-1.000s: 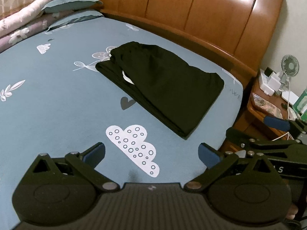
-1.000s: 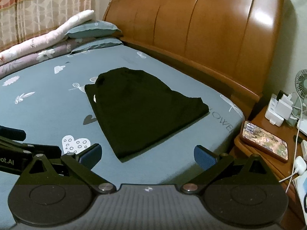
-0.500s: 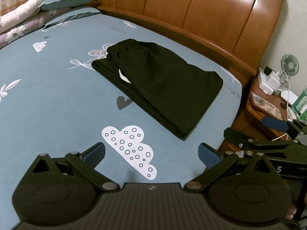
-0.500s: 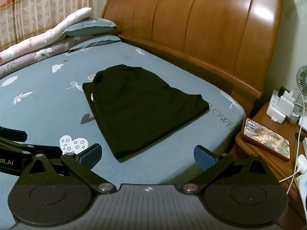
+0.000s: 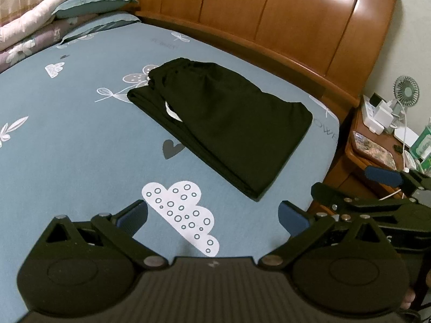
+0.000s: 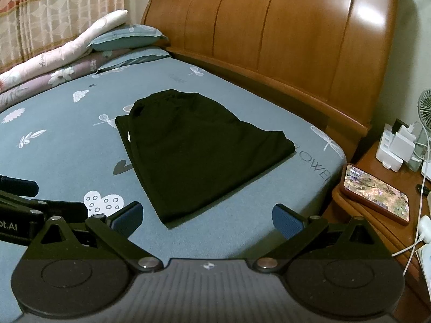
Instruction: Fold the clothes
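Black trousers (image 5: 229, 123) lie folded into a flat, rough rectangle on the bed (image 5: 80, 140), close to the corner where the wooden headboard (image 5: 269, 21) meets the side edge next to the nightstand (image 6: 377, 215). The gathered waistband (image 5: 183, 66) points toward the headboard, and a small white label (image 5: 171, 111) shows at the layered edge that faces the middle of the bed. My left gripper (image 5: 212, 215) hovers above the blue sheet at the near edge of the bed, over a white cloud print (image 5: 180, 212), with the jaws wide apart and nothing between them. My right gripper (image 6: 207, 216) is also released and empty, with its blue pads (image 6: 285, 219) spread on both sides of the near corner of the trousers, but apart from the cloth. Each gripper is visible at the side of the other camera's view, so they are just beside each other. On the nightstand lie a phone (image 6: 377, 192) with a lit screen, a white charger block (image 6: 396, 145) and a small fan (image 5: 406, 91). Pillows (image 6: 126, 39) and a rolled blanket (image 6: 62, 51) are stacked at the far side of the bed, in front of a curtain (image 6: 54, 8).
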